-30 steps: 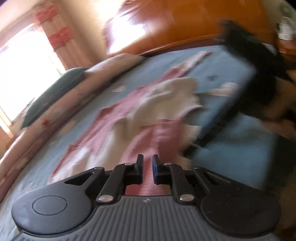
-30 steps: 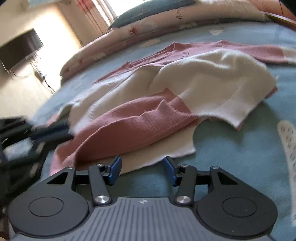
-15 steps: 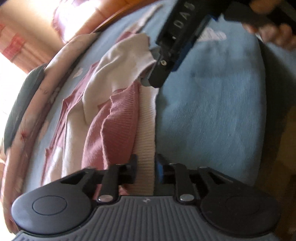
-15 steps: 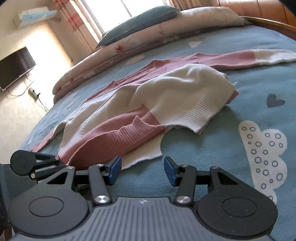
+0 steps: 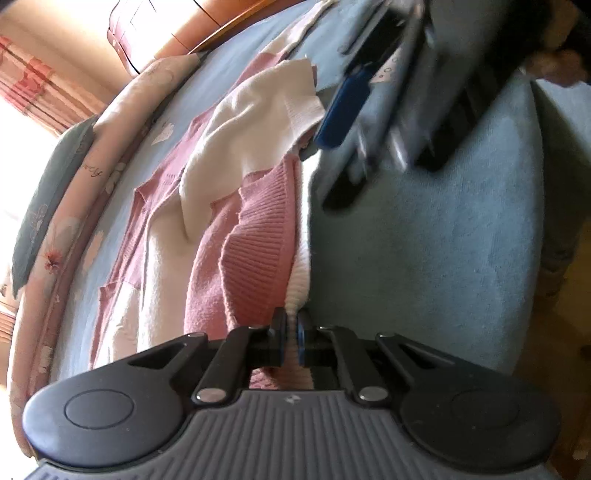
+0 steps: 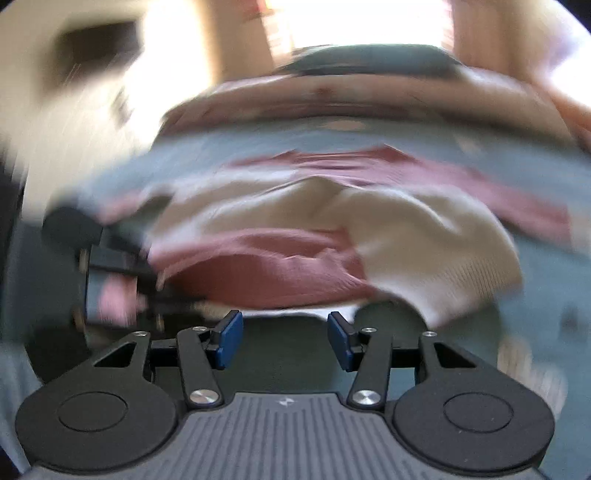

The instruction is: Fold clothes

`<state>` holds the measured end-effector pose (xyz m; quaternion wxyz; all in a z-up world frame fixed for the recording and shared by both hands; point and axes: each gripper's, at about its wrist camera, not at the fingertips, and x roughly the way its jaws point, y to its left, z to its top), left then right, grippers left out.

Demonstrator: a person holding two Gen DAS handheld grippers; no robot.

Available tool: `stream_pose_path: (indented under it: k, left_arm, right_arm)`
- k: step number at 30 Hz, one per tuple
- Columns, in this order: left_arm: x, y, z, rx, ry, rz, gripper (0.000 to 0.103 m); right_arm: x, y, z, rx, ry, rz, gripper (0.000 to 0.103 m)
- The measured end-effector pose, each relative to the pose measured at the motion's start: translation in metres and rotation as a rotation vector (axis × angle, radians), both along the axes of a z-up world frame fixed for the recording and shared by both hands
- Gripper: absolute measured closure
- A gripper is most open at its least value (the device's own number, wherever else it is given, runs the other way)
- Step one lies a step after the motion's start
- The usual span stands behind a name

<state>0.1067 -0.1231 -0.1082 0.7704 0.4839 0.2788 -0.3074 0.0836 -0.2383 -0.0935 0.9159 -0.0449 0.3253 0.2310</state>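
Note:
A pink and cream knit sweater [image 5: 251,229] lies rumpled on a blue bedspread [image 5: 424,258]. My left gripper [image 5: 290,338] is shut on the sweater's near edge, with cream ribbed fabric pinched between its fingers. My right gripper [image 6: 285,339] is open and empty, just short of the sweater's hem [image 6: 280,269] in the blurred right wrist view. It also shows blurred in the left wrist view [image 5: 369,122], above the bedspread beside the sweater's cream fold. The left gripper shows in the right wrist view [image 6: 122,280] at the sweater's left end.
A pink floral bolster [image 5: 74,206] and a grey-blue pillow [image 5: 44,192] run along the bed's far side. A wooden headboard [image 5: 207,33] stands behind. The bed's edge and floor [image 5: 569,288] lie on the right in the left wrist view.
My left gripper has closed tighter on the sweater's edge. My right gripper has swung quickly toward the hem, blurring its view, and stays open.

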Motion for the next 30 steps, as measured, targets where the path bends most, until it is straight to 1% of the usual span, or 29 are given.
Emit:
stream_pose_path:
  k: [4,6,7,8,9,10,12,13,15,18,20,22,25,28,30]
  left_arm:
    - [0.004,0.005,0.003,-0.025,0.015,-0.002,0.099]
    - [-0.001,0.008,0.006,-0.043,0.018,0.003,0.099]
    - [0.0,0.01,0.007,-0.053,0.023,0.007,0.099]
    - [0.001,0.011,0.007,-0.06,0.028,0.01,0.096]
    - [0.001,0.012,0.006,-0.061,0.028,0.013,0.09]
    - [0.0,0.012,0.004,-0.056,0.024,0.016,0.088]
    - [-0.001,0.014,0.0,-0.048,0.022,0.021,0.091]
    - [-0.003,0.016,-0.001,-0.046,0.027,0.023,0.098]
    - [-0.007,0.019,-0.002,-0.043,0.037,0.027,0.099]
    - [-0.018,0.033,0.013,-0.058,0.057,0.021,0.101]
    - [-0.027,0.046,0.026,-0.07,0.104,0.018,0.101]
    - [-0.039,0.058,0.032,-0.057,0.144,0.011,0.101]
    - [-0.052,0.071,0.024,-0.017,0.186,0.008,0.101]
    - [-0.051,0.076,0.008,0.009,0.198,0.038,0.1]
    - [-0.053,0.075,0.007,0.005,0.193,0.039,0.099]
  right_arm:
    - [0.006,0.04,-0.01,-0.297,-0.106,0.201,0.048]
    - [0.009,0.06,-0.016,-0.444,-0.158,0.301,0.049]
    - [0.011,0.065,-0.02,-0.491,-0.169,0.326,0.061]
    - [0.013,0.07,-0.025,-0.538,-0.179,0.35,0.08]
    - [0.016,0.075,-0.031,-0.593,-0.184,0.361,0.09]
    - [0.018,0.076,-0.035,-0.627,-0.182,0.363,0.099]
    - [0.019,0.079,-0.037,-0.634,-0.182,0.358,0.1]
    - [0.019,0.079,-0.035,-0.628,-0.175,0.355,0.1]
    - [0.016,0.079,-0.03,-0.606,-0.162,0.353,0.1]
    - [0.002,0.076,-0.016,-0.553,-0.149,0.378,0.1]
    - [-0.01,0.076,-0.005,-0.505,-0.102,0.427,0.1]
    - [-0.021,0.076,0.006,-0.449,-0.055,0.473,0.1]
    - [-0.04,0.086,0.01,-0.397,0.019,0.553,0.101]
    - [-0.043,0.093,0.001,-0.313,0.123,0.598,0.101]
    - [-0.045,0.095,-0.004,-0.329,0.12,0.574,0.101]
